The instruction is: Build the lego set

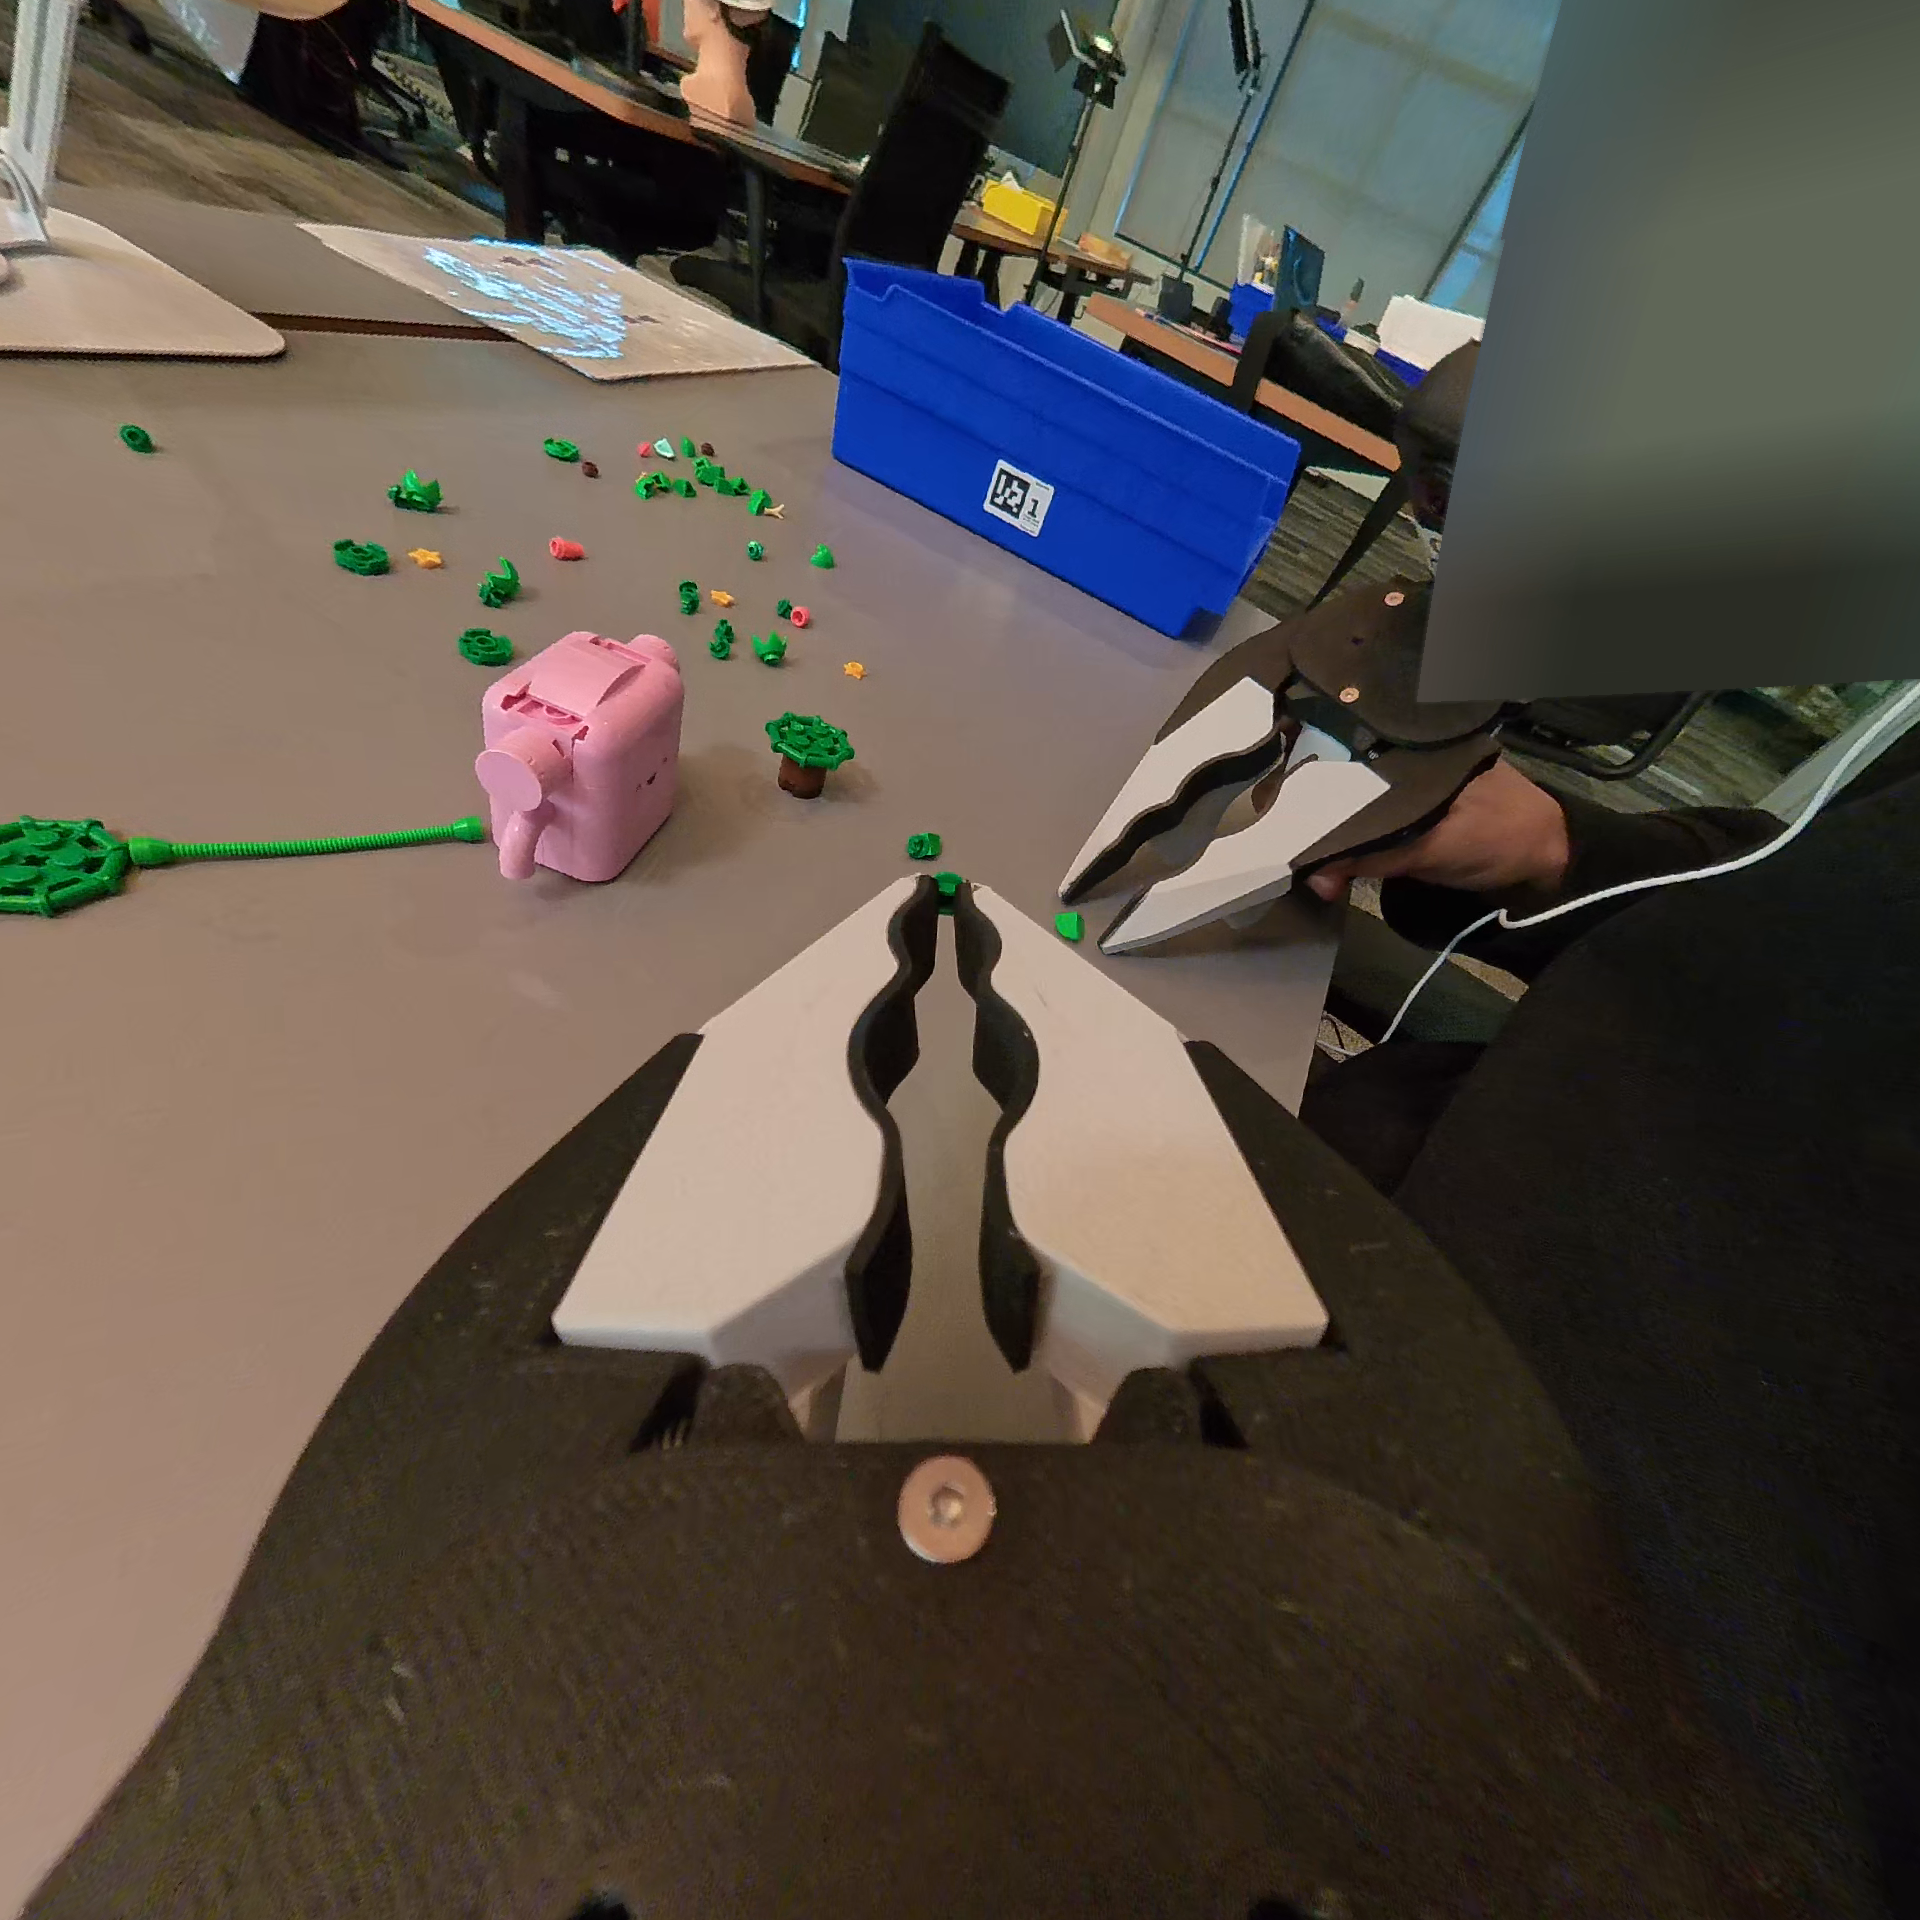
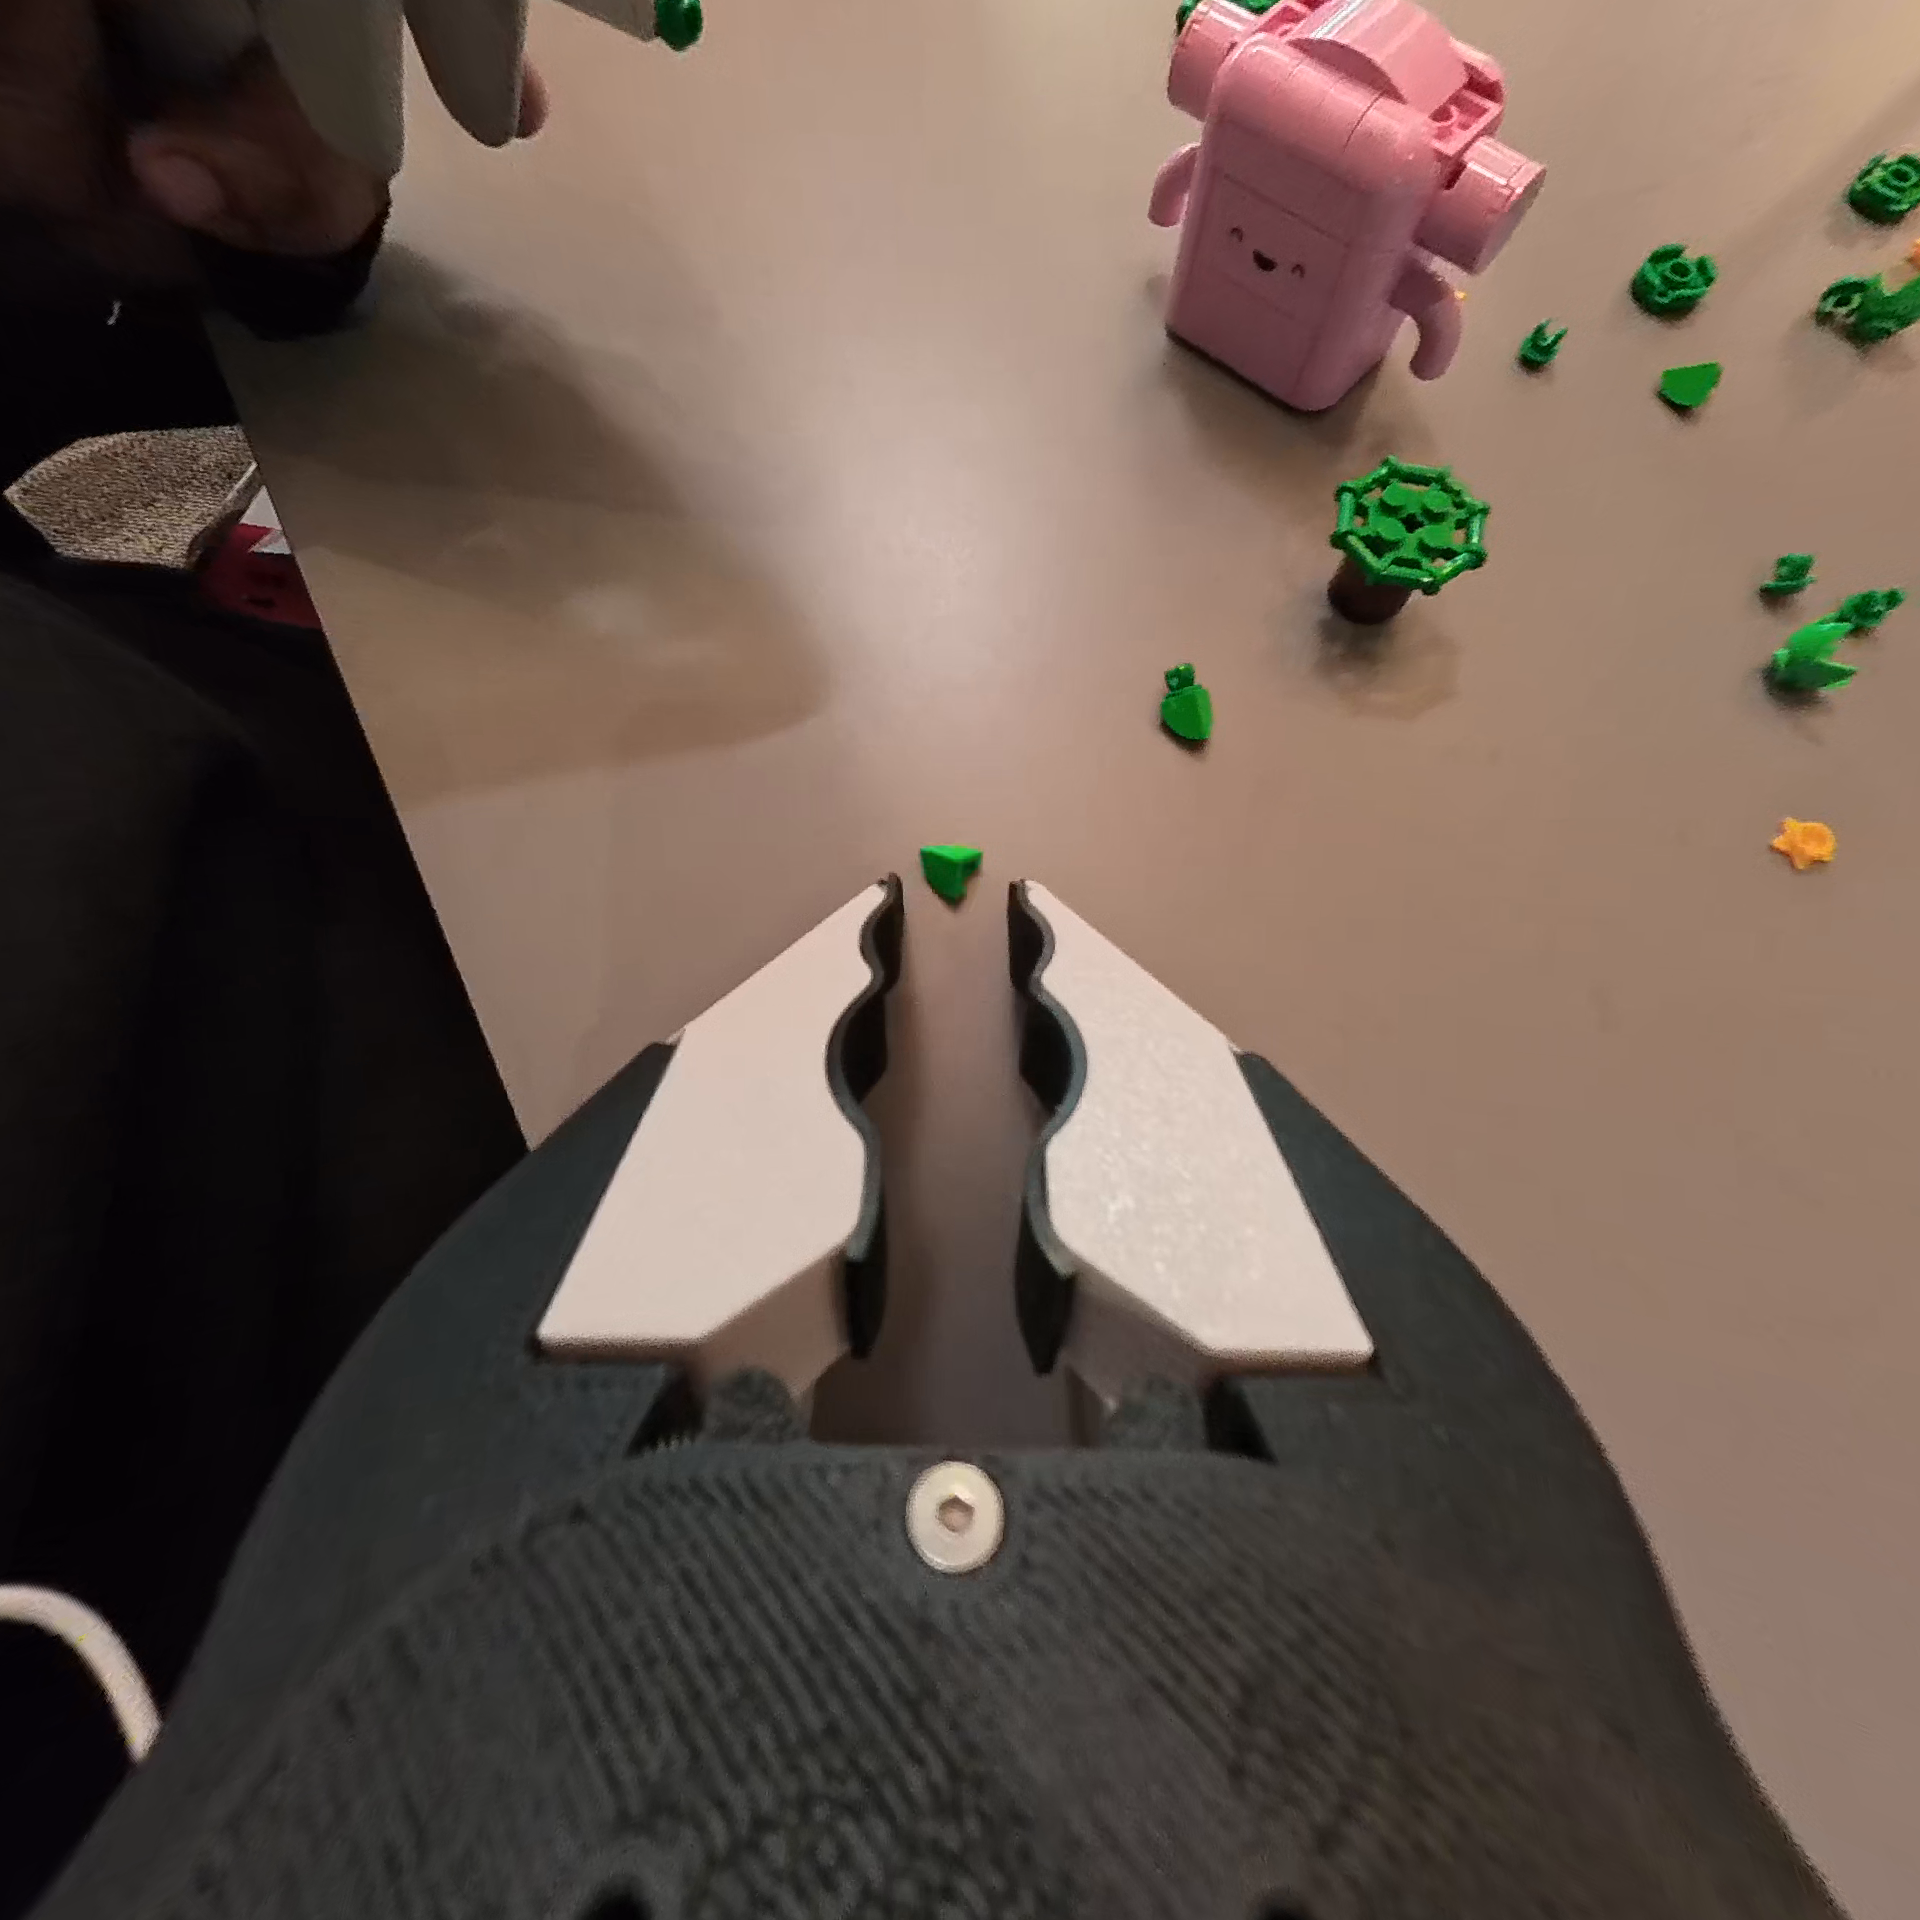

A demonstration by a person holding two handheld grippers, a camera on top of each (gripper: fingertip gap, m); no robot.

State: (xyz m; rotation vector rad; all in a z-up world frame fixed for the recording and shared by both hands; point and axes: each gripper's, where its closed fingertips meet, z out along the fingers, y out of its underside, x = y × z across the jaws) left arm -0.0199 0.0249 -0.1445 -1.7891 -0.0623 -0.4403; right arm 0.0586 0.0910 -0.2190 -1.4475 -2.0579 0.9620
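Two grippers are in view, both over a grey tabletop [image 1: 312,1039]. The left gripper [image 1: 944,891] is clamped on one small green stud piece [image 1: 947,885], pinched at the very fingertips and held clear of the surface. The right gripper [image 2: 954,885] has its fingers apart and holds nothing; one small green wedge piece [image 2: 951,871] lies on the tabletop just ahead of the gap between its tips.

One pink box-shaped lego figure [image 1: 587,753] stands upright near the middle of the tabletop; it has a round snout-like cylinder on one side, short arms and a smiling face printed on one panel. One small lego tree [image 1: 808,752], a brown trunk under a green web-shaped canopy, stands just beside it. One long ribbed green stem [image 1: 312,844] lies flat, its tip touching the figure, its far end joined to a large green web disc [image 1: 52,862].

Beyond these, some two dozen loose pieces are scattered, mostly green, with a few orange stars and pink bits; an exact count cannot be made.

One blue bin [image 1: 1049,457] stands at the far tabletop edge; its contents are not visible.
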